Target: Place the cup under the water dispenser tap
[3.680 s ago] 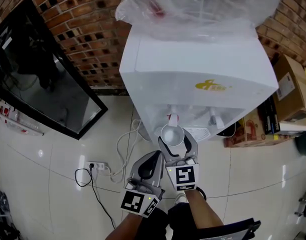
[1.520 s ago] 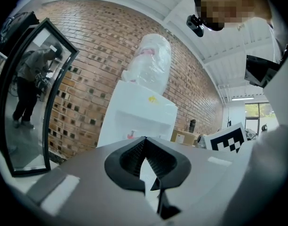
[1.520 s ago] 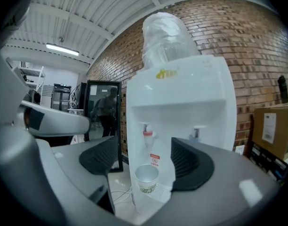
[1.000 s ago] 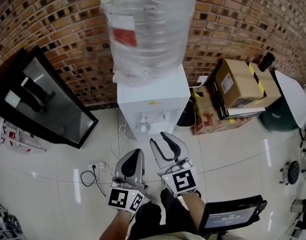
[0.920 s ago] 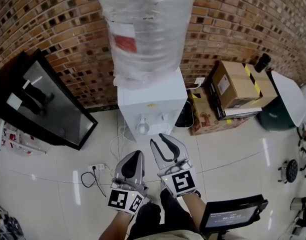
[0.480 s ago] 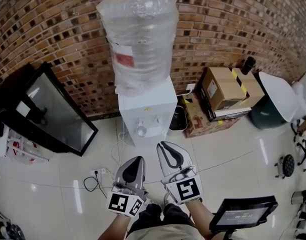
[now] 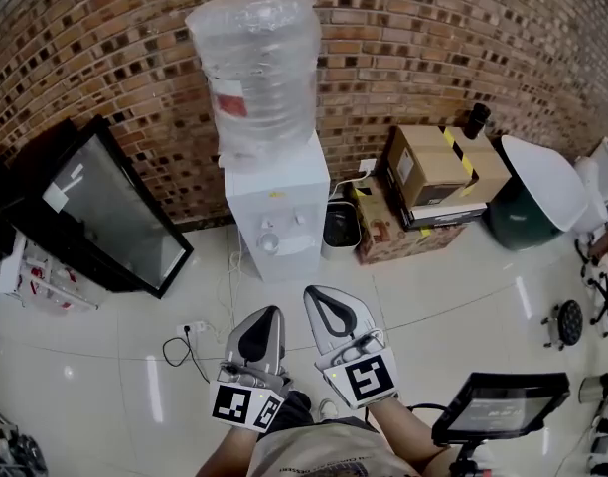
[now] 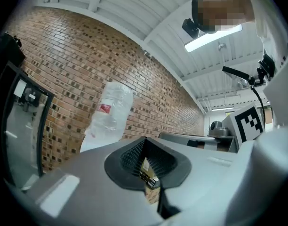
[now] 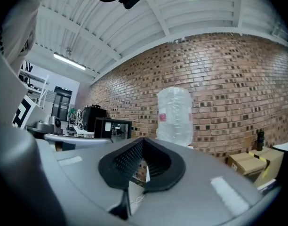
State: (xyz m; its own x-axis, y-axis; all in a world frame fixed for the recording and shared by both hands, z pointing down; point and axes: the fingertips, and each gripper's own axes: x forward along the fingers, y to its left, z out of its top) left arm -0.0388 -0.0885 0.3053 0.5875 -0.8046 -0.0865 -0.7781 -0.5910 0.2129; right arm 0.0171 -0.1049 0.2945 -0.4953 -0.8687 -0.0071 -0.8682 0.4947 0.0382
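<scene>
Looking steeply down on a tiled floor [image 7: 105, 366] running along a brick wall [image 7: 433, 28]. Starting at the left edge with a black-framed panel [image 7: 95, 217] leaning on the wall, and a power strip [image 7: 192, 329] lying on the floor in front of it, cable looping beside it. Moving right to the dispenser [image 7: 284, 182], standing against the wall and carrying a wrapped bottle [image 7: 254, 68] upright on top. Finding the cup [image 7: 268, 241] sitting in the recess on the dispenser's front, toward its left side, well apart from both tongs. Passing a black bin [image 7: 340, 225] just right of the dispenser, then cardboard boxes [image 7: 438, 167] stacked against the wall, then a green bin [image 7: 528, 207] with a pale lid near the right edge. Holding, at the bottom edge, the left tongs [image 7: 268, 316] and the right tongs [image 7: 316, 294] side by side, pointing toward the dispenser, near each other but not touching. Showing both pairs clenched, tip against tip, grasping nothing. Ending in the lower right corner with a dark screen [image 7: 501, 400] on a stand.
</scene>
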